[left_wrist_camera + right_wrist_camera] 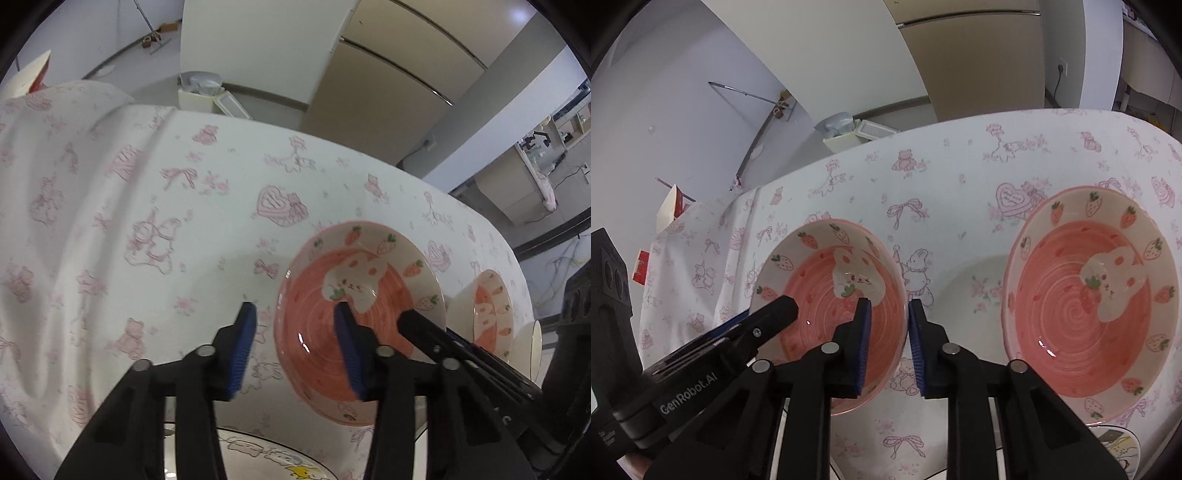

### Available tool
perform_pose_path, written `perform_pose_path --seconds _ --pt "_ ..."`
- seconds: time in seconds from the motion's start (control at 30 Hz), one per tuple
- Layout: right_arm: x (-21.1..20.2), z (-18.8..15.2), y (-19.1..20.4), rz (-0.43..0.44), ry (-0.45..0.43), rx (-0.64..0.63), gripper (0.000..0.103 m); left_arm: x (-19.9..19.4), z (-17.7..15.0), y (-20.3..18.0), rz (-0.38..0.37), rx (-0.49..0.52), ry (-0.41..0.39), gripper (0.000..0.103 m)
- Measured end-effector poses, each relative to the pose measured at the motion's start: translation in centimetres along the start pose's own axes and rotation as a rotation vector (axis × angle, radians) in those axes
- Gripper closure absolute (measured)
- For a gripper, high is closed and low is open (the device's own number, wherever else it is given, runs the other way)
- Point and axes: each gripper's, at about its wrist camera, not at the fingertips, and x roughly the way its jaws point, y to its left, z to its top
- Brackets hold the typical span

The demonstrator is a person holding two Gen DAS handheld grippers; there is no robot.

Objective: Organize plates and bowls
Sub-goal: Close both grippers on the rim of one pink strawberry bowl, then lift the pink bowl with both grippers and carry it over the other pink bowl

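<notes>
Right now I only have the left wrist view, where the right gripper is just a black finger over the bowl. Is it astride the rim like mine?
Observer: Yes. The right gripper straddles the opposite rim of the same bowl, one finger inside and one outside.
Operator: Is it clamped on?
Observer: I cannot tell. Its jaws stand narrow around the rim, but a strip of the pink interior shows between them.
Operator: And the second bowl, half hidden for me?
Observer: The second bowl sits upright and apart from the first, with bare tablecloth between them.
</notes>
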Motion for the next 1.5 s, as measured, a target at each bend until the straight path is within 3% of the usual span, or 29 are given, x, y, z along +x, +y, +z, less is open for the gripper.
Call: perform_pose_path --seconds 0.2,0.3,0.5,0.63,0.9,1.17,1.5 --pt "1.2 -0.3 0.7 -0.049 0.013 -0.012 0.084 1.3 -0.1 0.2 -0.013 -0.022 0.038 0.077" --pt "1.6 -0.5 1.1 -0.078 0.01 -0.029 0.084 1.8 -0.2 0.3 -0.017 -0.022 0.053 0.08" --pt "3.1 -0.7 0.4 -0.053 0.048 0.026 0.084 2.4 -0.3 -0.1 0.024 -0.013 0.05 0.089" --pt "3.1 -0.8 0.5 -0.054 0.032 0.037 0.086 2.4 -0.1 0.6 0.011 -0.026 0.055 0.093" --pt "3.1 -0.7 -0.7 0.001 0.036 0.09 0.09 3.1 0.1 1.5 -0.058 -0.095 0.085 0.093" --pt "2.8 -0.6 0.2 -0.047 0.018 0.057 0.092 2.5 -0.1 0.6 -0.024 -0.047 0.065 0.093" --pt "-1.3 -0.6 1.1 -0.015 -0.063 0.036 0.091 -2.0 0.0 -0.5 -0.056 -0.009 -0.039 0.093"
